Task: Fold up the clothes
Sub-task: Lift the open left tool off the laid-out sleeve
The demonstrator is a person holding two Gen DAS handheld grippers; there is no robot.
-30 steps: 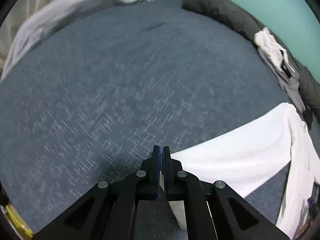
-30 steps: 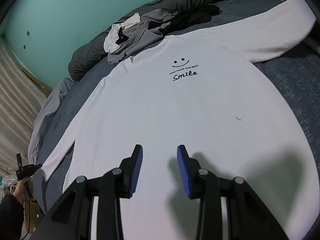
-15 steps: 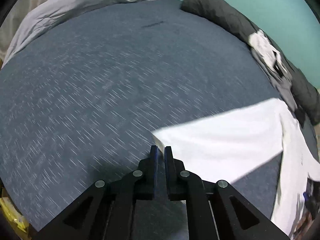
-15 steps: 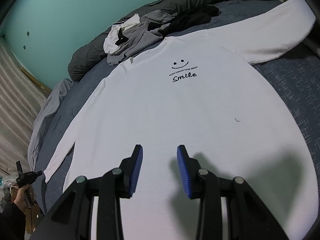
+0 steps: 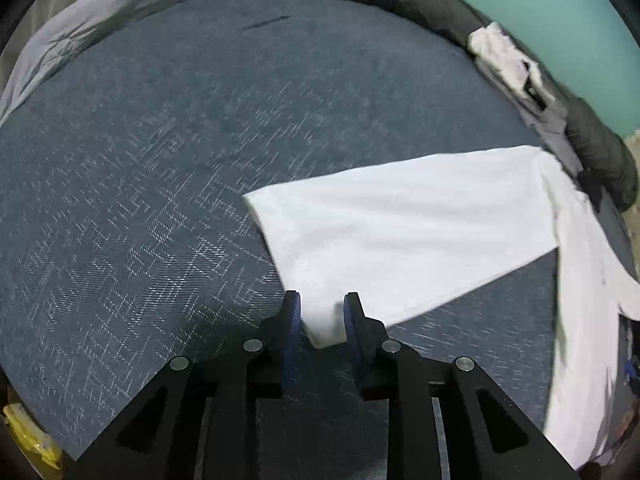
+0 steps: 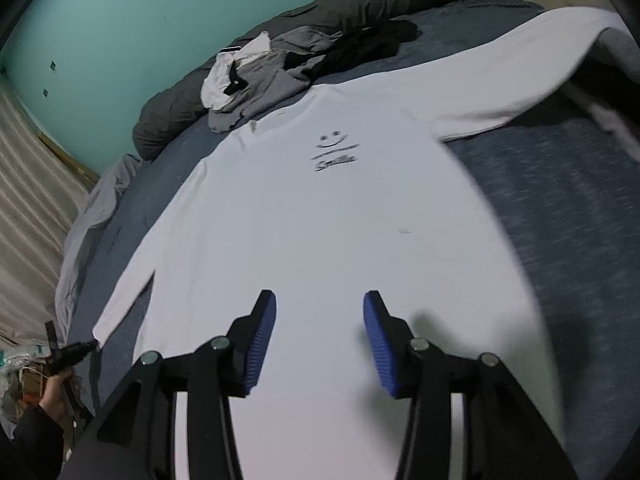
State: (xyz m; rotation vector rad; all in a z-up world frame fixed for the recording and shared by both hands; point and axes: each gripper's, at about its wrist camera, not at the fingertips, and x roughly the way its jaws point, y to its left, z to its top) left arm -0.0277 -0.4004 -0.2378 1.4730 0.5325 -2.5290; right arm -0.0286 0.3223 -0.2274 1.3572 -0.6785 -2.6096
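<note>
A white long-sleeved shirt (image 6: 320, 220) with a black smiley print lies flat, front up, on the blue bedspread (image 6: 560, 200). My right gripper (image 6: 319, 320) is open and empty, hovering over the shirt's lower body. In the left wrist view the shirt's left sleeve (image 5: 400, 224) lies stretched out on the bedspread (image 5: 160, 160). My left gripper (image 5: 320, 314) is open with the cuff corner lying between its fingers, not pinched. The left gripper also shows in the right wrist view (image 6: 76, 350), at the sleeve end.
A pile of grey, white and black clothes (image 6: 280, 68) lies by a dark rolled duvet (image 6: 360, 4) along the teal wall. A grey sheet (image 5: 120, 4) lies at the bed's far edge. A curtain (image 6: 28, 208) hangs to the left.
My left gripper has opened and let go of the sleeve cuff, which now lies flat on the bed. The right gripper shifted slightly over the shirt and stayed open.
</note>
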